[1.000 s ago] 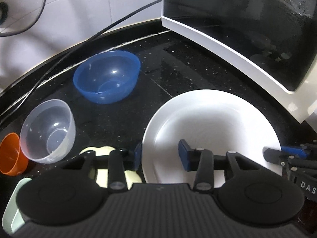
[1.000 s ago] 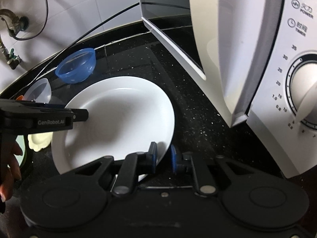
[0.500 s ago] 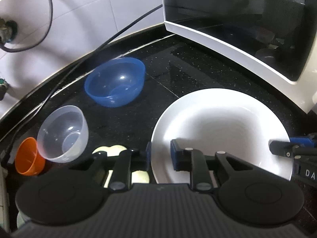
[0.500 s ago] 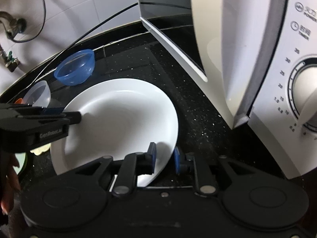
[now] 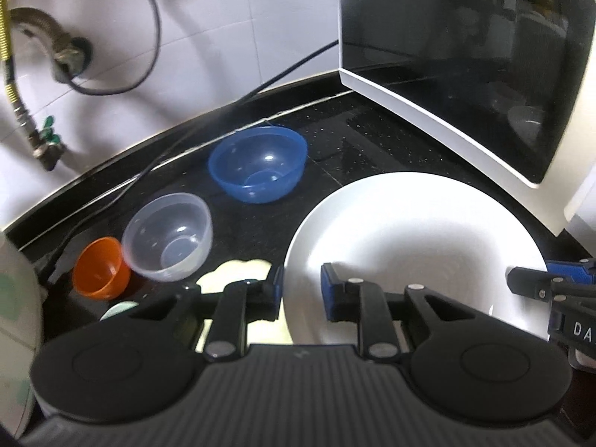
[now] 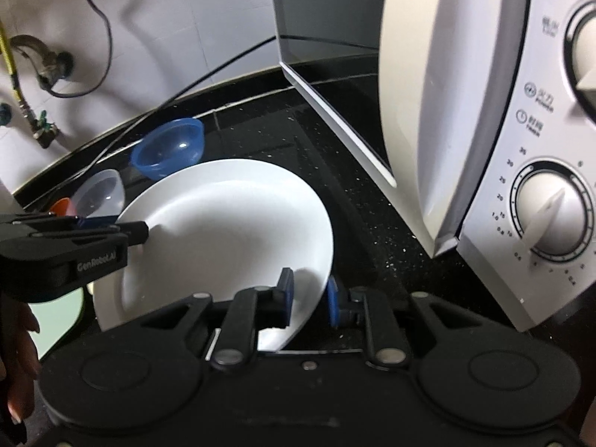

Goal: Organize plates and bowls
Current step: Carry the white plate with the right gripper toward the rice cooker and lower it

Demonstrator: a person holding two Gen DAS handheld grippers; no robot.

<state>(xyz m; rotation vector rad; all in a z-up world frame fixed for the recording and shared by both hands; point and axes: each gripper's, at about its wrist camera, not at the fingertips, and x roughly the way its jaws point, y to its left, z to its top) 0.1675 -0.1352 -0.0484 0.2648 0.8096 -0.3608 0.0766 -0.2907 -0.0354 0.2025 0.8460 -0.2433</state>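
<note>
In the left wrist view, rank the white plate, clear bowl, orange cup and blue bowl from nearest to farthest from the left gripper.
1. White plate: rim between the left gripper jaws.
2. Clear bowl: left.
3. Orange cup and blue bowl: too close to call.

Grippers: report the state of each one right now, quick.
Left gripper: shut on the left rim of the white plate.
Right gripper: shut on the right rim of the same plate.
</note>
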